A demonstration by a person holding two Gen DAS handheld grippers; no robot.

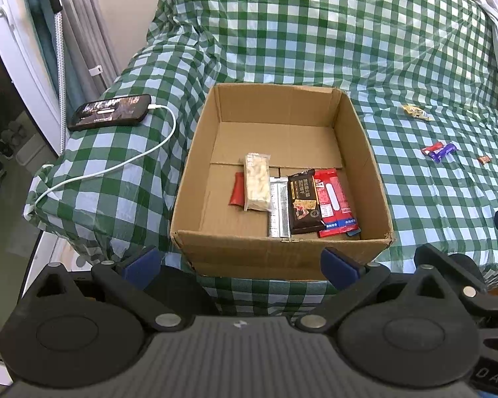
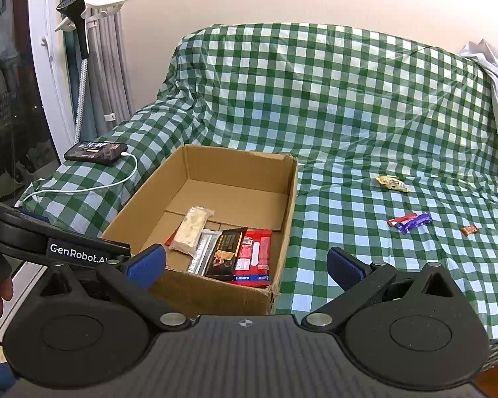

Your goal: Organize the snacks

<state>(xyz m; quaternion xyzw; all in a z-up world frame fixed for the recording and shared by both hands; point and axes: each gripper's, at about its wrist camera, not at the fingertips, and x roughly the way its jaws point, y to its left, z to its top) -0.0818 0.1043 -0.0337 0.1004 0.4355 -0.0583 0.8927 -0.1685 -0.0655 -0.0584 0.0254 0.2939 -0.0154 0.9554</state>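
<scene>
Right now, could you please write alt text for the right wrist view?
An open gripper faces a cardboard box holding snack packets on a green checked cloth. More snacks lie loose to the right; a phone charges at left.

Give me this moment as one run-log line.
left gripper: open, empty | right gripper: open, empty | box: several snacks inside | yellow candy, purple candy, orange candy: on cloth

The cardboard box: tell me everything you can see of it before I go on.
The cardboard box is plain brown corrugated card, open-topped, upright on the green checked cloth. Its near right corner is frayed. Flat on its floor near the front wall lie several snack packets, side by side and partly overlapping. Neither gripper touches it.
</scene>
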